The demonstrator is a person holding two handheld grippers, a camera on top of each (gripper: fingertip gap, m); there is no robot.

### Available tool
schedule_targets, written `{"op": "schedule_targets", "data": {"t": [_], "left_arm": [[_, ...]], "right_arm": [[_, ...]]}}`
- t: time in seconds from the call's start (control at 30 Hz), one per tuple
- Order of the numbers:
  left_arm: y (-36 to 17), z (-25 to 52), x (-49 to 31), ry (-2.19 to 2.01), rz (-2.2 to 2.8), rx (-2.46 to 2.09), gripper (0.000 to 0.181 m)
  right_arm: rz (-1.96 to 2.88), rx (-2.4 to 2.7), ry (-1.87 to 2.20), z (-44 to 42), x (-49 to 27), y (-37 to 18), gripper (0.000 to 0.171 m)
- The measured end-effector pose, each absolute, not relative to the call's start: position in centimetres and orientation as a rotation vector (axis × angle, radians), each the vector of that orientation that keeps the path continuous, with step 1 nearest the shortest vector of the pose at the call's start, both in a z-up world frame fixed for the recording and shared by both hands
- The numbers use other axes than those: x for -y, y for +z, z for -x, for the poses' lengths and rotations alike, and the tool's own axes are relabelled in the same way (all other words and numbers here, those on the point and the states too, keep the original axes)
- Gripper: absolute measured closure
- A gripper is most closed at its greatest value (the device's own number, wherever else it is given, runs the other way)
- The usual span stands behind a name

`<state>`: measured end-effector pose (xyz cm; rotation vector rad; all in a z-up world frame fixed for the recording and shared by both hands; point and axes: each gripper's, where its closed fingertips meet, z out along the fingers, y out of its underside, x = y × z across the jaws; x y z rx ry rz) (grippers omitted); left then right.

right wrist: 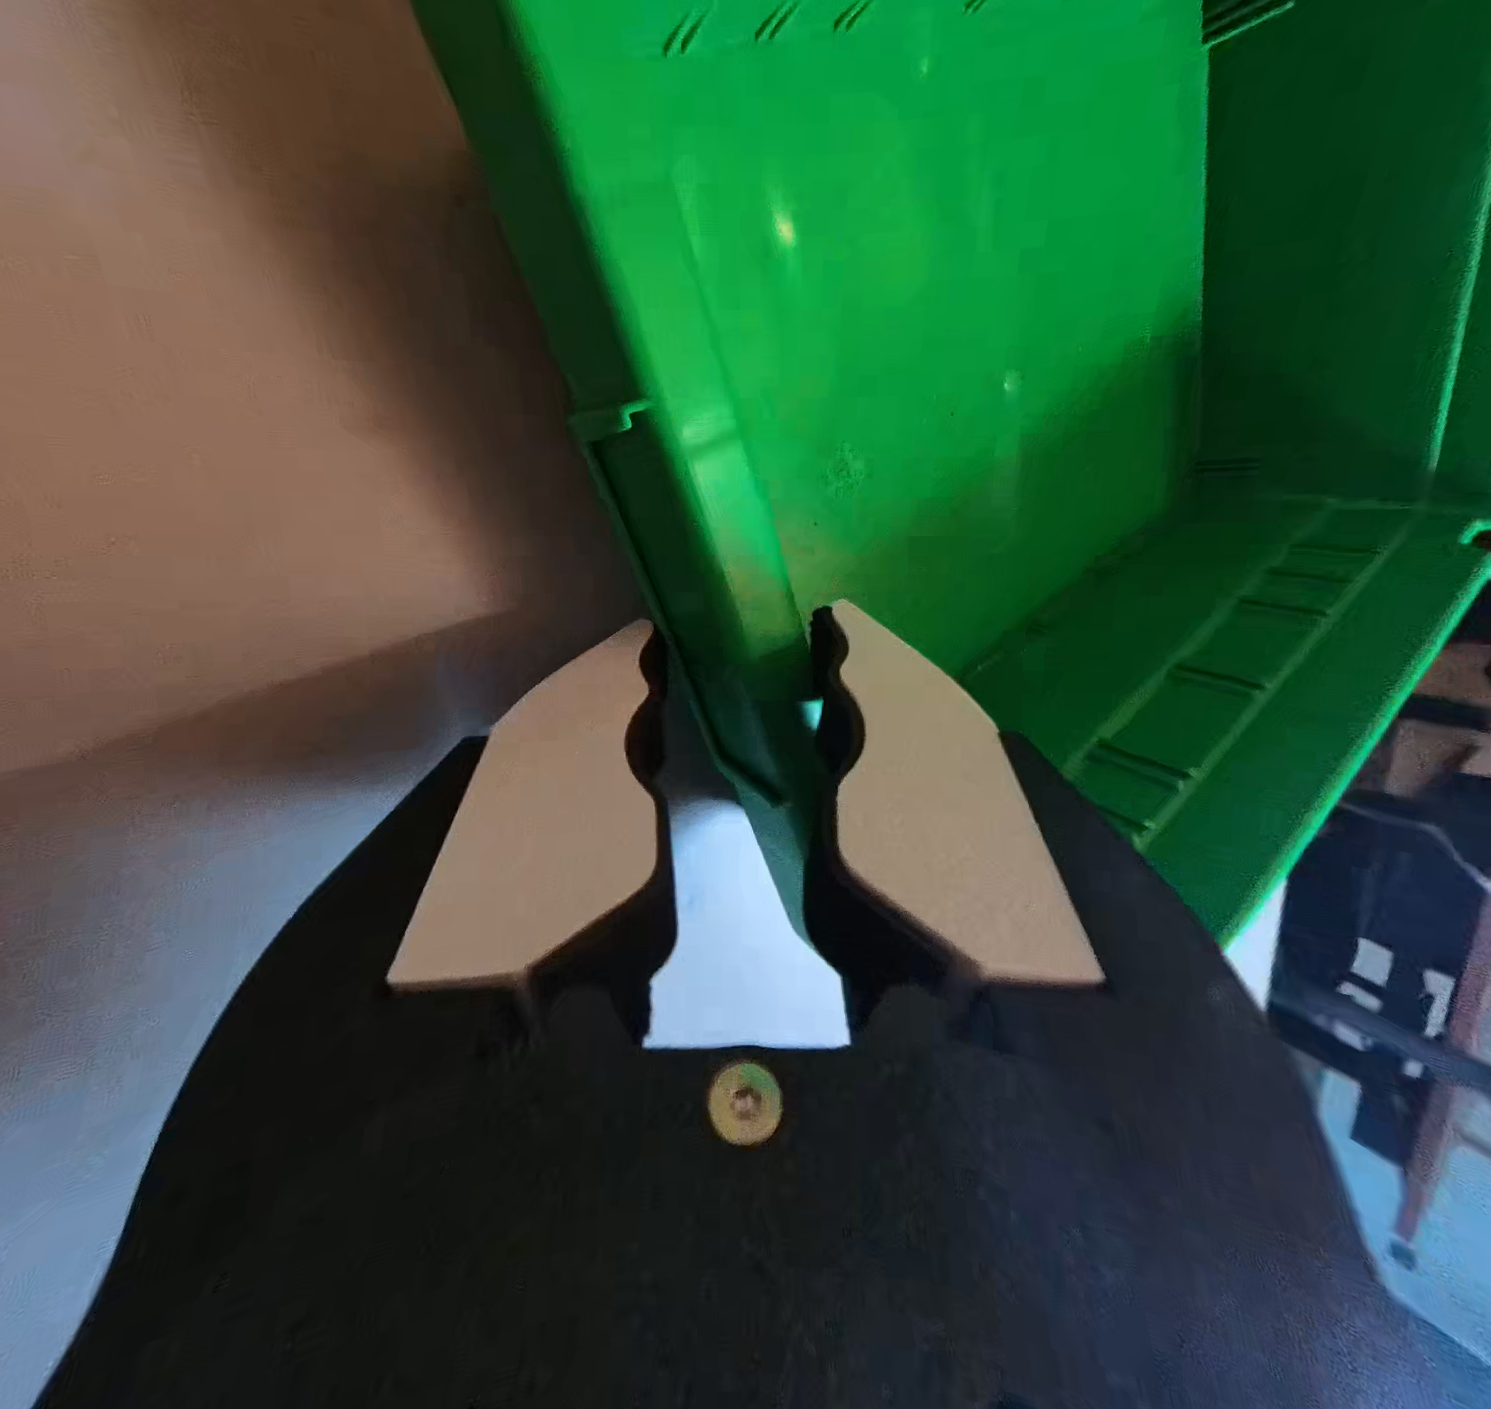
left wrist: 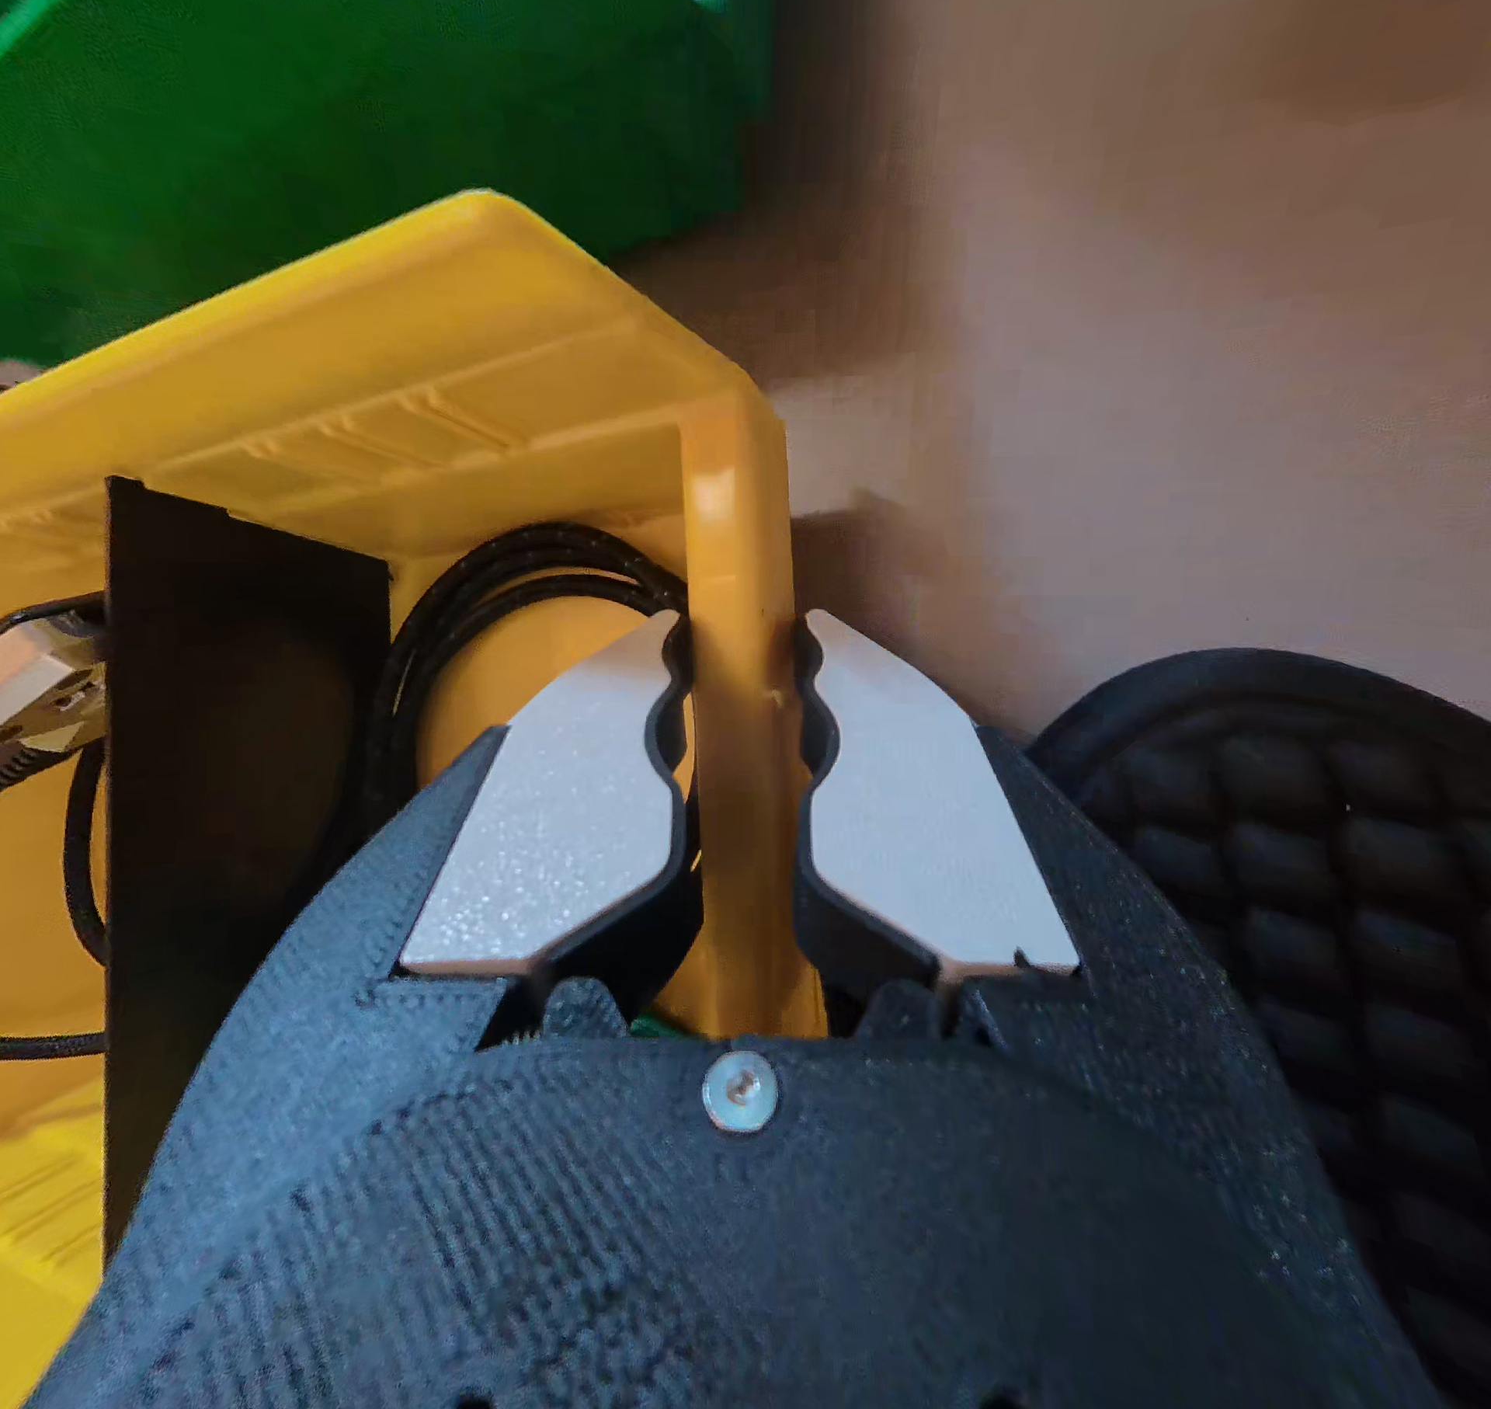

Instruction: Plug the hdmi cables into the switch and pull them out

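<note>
Left hand-held gripper (left wrist: 744, 644) was clamped on the rim of the yellow bin (left wrist: 730, 547), right at the bin's corner, both pads pressed against the wall w/ the rim running between them. Inside that bin, by the gripped wall, sat a black box (left wrist: 234, 725) standing on edge, prob. the switch, though its ports couldn't be made out. A coil of black braided cable (left wrist: 516, 563) curled betw. the box and the gripped wall, and a silver-grey plug (left wrist: 48, 692) showed at the far left edge of the view, just beside the box; couldn't tell if it was seated in it. Outside the bin, on the right, lay a black ribbed cushion-like thing (left wrist: 1307, 870), kind unclear. Over to the right hand-held gripper (right wrist: 738, 636): it was clenched on the edge of the green bin (right wrist: 928, 281), at a corner of its side wall, fingers either side of the rim. The green bin looked tilted, its ribbed floor (right wrist: 1259, 644) off to the right. A plain brownish wall (right wrist: 242, 321) sat behind, left of the bin. Dark furniture (right wrist: 1388, 926) showed lower right, blurred.
</note>
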<state>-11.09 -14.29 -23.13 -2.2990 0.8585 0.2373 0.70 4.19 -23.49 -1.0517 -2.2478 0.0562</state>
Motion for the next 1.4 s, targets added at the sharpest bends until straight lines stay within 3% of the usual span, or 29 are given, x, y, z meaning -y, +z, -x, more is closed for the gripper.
{"op": "schedule_targets", "data": {"t": [0.27, 0.53, 0.6, 0.83, 0.97, 1.1, 1.2, 1.3, 1.4], "left_arm": [[-23.1, 12.1, 12.0, 0.323, 2.283, -0.846, 0.156], [-23.1, 13.4, 9.6, 0.281, 2.278, -0.881, 0.155], [-23.1, 14.3, 8.9, 0.293, 2.273, -0.899, 0.155], [-21.7, 18.7, 6.1, 0.456, 2.247, -0.802, 0.154], [-14.7, 19.0, 5.2, 0.306, 2.076, -0.532, 0.149], [-8.4, 24.2, 4.8, 0.419, 2.019, -0.382, 0.144], [-8.0, 29.4, 4.0, 0.711, 2.148, -0.558, 0.142], [-10.4, 34.0, 3.4, 1.076, 2.27, -1.019, 0.142], [-13.6, 36.4, 2.3, 1.133, 2.393, -1.275, 0.137]], "right_arm": [[1.203, 2.112, -0.138, -9.6, -8.7, -23.7, 0.137], [1.357, 1.972, -0.262, -8.2, -17.4, -23.8, 0.138], [1.393, 1.913, -0.281, -7.2, -19.2, -23.1, 0.128], [1.357, 1.593, 0.429, 0.3, -14.4, -11.5, 0.128], [1.283, 1.399, 0.646, 2.1, -13.9, -5.4, 0.13], [1.276, 1.289, 0.864, 2.5, -14.1, -3.3, 0.136], [1.265, 1.288, 0.893, 1.8, -14.7, -3.4, 0.138], [1.259, 1.287, 0.86, 0.8, -15.5, -3.2, 0.141], [1.253, 1.273, 0.858, 0.1, -16.1, -2.8, 0.143]]}}
